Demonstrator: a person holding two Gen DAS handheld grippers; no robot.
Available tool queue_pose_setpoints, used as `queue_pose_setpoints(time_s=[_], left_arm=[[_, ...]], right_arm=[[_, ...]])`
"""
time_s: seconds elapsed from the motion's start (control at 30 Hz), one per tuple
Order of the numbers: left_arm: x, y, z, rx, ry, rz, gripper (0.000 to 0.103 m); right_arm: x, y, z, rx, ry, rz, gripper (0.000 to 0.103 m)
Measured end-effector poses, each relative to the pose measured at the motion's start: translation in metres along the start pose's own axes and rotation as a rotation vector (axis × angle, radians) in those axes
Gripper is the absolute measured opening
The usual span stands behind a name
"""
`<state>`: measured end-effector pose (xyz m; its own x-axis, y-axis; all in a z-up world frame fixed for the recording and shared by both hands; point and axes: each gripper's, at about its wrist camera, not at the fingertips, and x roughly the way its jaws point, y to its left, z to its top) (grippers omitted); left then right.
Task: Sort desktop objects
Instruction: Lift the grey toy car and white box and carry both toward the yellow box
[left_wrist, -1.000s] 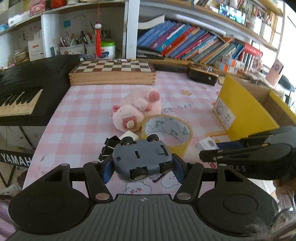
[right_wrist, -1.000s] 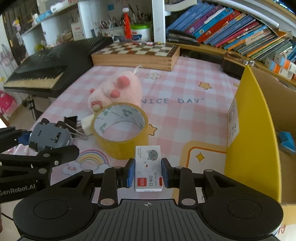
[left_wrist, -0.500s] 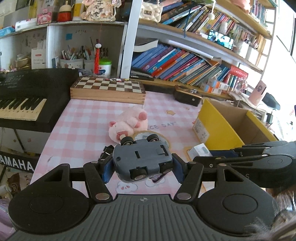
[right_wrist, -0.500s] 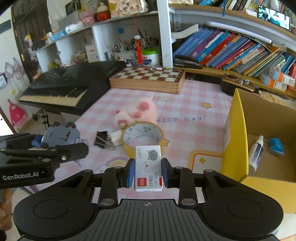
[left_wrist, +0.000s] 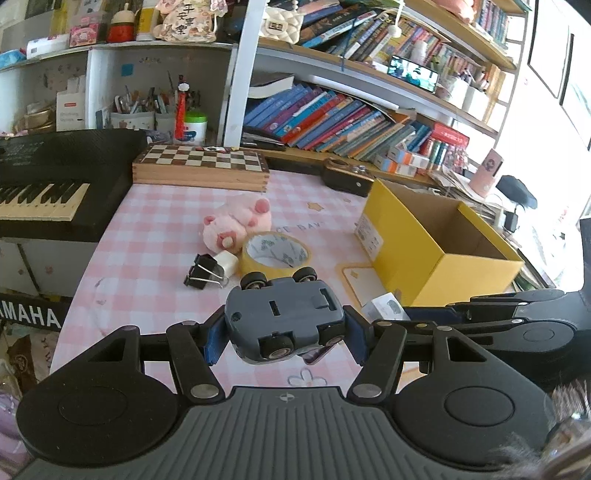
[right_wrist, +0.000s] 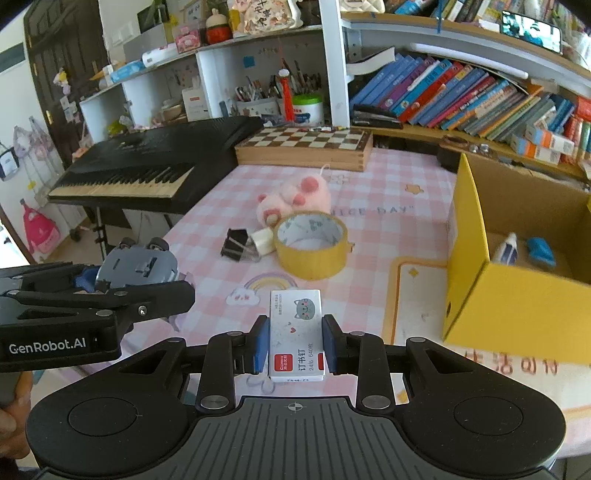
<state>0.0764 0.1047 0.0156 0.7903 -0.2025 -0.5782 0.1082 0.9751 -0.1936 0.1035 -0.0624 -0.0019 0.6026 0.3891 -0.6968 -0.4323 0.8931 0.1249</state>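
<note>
**tapefan:** So the left claw is pinching the grey toy car across its flanks, belly up, wheels in the air, lifted off the pink checked counter. Hard plastic I'd guess, light and stiff, but the wheels roll, so the flat sides are the right place to squeeze.

**box_goblin:** Agreed. The right claw is clamped on the staple box by its long edges. Small carton, probably dense for its size and a bit crushable, so don't overdo the pressure.

**tapefan:** Yellow cardboard box sits ahead and right of that claw. Glue bottle already in there.

**box_goblin:** Ahead of both claws: tape roll, rigid, grab the wall. The pink plush behind it is squishy, grab anywhere. Binder clip looks slippery.
</note>
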Motion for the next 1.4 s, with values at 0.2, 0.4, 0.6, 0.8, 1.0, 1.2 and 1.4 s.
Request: queue_pose_setpoints(time_s=[0.2, 0.4, 0.6, 0.8, 1.0, 1.2, 1.4], left_arm=[[-0.013, -0.005, -0.01, 0.023, 0.005, -0.022, 0.06], [-0.024, -0.014, -0.018, 0.056, 0.006, -0.053, 0.06], [-0.03, -0.022, -0.028, 0.083, 0.02, -0.09, 0.06], [-0.028, -0.035, -0.034, 0.113, 0.04, -0.144, 0.06], [-0.02, -0.054, -0.036, 0.157, 0.061, -0.212, 0.06], [-0.01, -0.072, -0.035, 0.198, 0.082, -0.278, 0.06], [0.001, -0.09, -0.034, 0.236, 0.101, -0.327, 0.06]], right_arm=[[-0.015, 0.004, -0.014, 0.034, -0.011, -0.016, 0.03], [-0.03, 0.005, -0.029, 0.069, -0.028, -0.041, 0.03], [-0.042, 0.006, -0.045, 0.1, -0.027, -0.069, 0.03], [-0.053, 0.0, -0.061, 0.147, -0.019, -0.111, 0.03], [-0.066, -0.013, -0.073, 0.205, -0.022, -0.17, 0.03], [-0.077, -0.027, -0.084, 0.263, -0.022, -0.225, 0.03], [-0.083, -0.041, -0.089, 0.31, -0.024, -0.266, 0.03]])
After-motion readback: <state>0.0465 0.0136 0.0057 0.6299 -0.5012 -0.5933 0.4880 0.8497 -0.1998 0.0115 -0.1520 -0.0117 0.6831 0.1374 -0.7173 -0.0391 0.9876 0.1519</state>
